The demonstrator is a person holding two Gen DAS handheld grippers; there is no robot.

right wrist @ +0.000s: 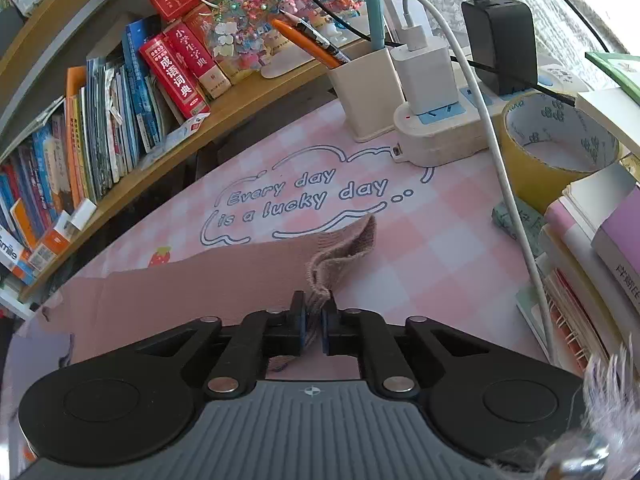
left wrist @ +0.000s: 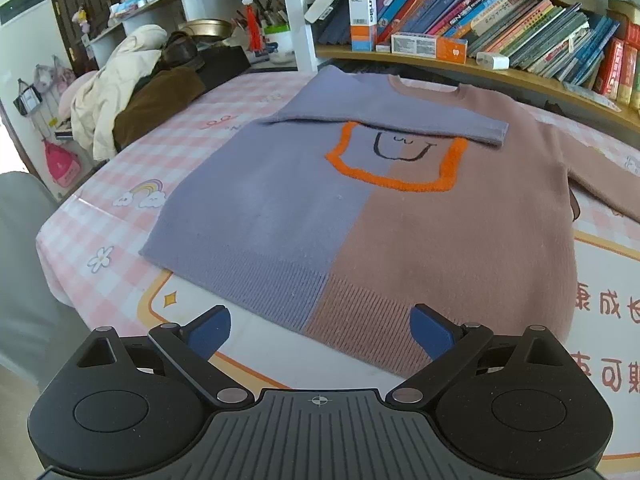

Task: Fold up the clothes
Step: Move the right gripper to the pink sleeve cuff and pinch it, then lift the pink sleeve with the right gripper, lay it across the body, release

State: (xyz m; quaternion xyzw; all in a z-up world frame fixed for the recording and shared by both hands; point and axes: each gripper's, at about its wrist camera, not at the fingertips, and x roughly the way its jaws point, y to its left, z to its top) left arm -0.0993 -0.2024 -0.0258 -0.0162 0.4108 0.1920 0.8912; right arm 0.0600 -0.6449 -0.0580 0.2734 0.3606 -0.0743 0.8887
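Sweater: a two-tone sweater (left wrist: pixel 360 216), lavender and dusty pink, is lying flat on the pink checked desk mat (left wrist: pixel 100 216), with its lavender sleeve (left wrist: pixel 384 116) lying folded across the chest.
Left gripper: the left gripper (left wrist: pixel 320 334) is hovering over the hem with its jaws spread wide, gripping nothing.
Right gripper: the right gripper (right wrist: pixel 314 320) is pinching the pink sleeve cuff (right wrist: pixel 344 252) just above the mat.
Nearby: a power strip (right wrist: pixel 440 132) and tape roll (right wrist: pixel 556 140) are sitting beyond the cuff.
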